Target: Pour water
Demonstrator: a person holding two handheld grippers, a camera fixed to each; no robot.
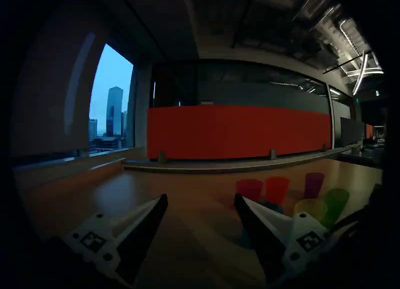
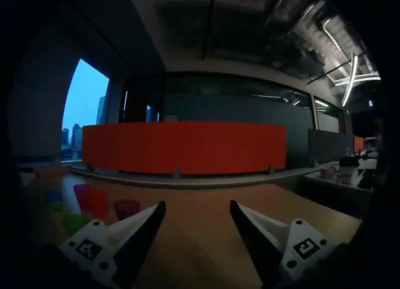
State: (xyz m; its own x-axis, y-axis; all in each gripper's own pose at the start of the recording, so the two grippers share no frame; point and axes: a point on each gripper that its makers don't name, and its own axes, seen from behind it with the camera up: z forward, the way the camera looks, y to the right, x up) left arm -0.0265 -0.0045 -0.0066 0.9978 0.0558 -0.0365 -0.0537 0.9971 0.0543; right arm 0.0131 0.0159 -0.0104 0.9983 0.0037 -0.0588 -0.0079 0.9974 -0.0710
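Several coloured plastic cups stand on the wooden table. In the left gripper view, a red cup (image 1: pixel 249 189), an orange cup (image 1: pixel 276 189), a purple cup (image 1: pixel 313 184), a green cup (image 1: pixel 335 204) and a yellow cup (image 1: pixel 311 208) sit to the right, just beyond my left gripper (image 1: pixel 200 201), which is open and empty. In the right gripper view the same cups lie at the far left: a pink-red cup (image 2: pixel 82 196), an orange cup (image 2: pixel 99 202), a purple cup (image 2: pixel 126 208) and a green cup (image 2: pixel 75 223). My right gripper (image 2: pixel 196 206) is open and holds nothing.
An orange partition panel (image 1: pixel 240 131) runs along the far edge of the table (image 1: pixel 190 204). A window (image 1: pixel 112 111) with city buildings is at the left. Another desk (image 2: pixel 345 176) with small objects stands at the right. The room is dim.
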